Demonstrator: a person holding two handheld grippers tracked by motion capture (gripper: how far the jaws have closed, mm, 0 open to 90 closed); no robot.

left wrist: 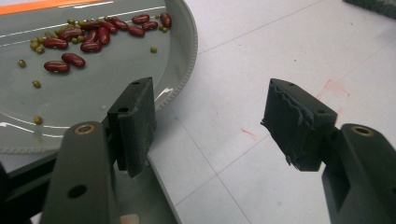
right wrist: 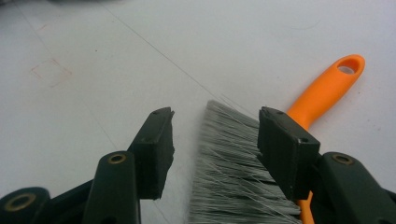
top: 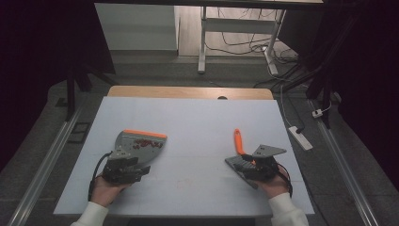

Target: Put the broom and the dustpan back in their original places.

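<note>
Beans are already in the pan, so my read is the sweeping part is done and both tools are being set down. Dustpan point(top: 140, 145) lies flat on the white table point(top: 188, 117) at about 9 o'clock from the table's middle, its orange lip turned to 12 so the kidney beans point(left wrist: 86, 35) and little green mung beans point(left wrist: 36, 84) stay heaped against the far edge and don't roll out.

Left gripper point(top: 123, 170) sits right behind the pan at its 6 o'clock end. In the left gripper view its jaws stand well apart; one is just over the pan's ribbed rim, the other over bare table, and nothing is pinched between them.

Hand brush point(top: 241, 151) is over at 3 o'clock, orange handle pointing to 12, grey bristles point(right wrist: 233, 172) lying toward the person. Right gripper point(top: 261, 165) hangs low over the bristle end, tipped forward and down. Its jaws gape too: the bristles lie in the gap, but the pads aren't squeezing them.

Both forearms come in from 6 o'clock, wrists low, hands wrapped around the gripper bodies.
</note>
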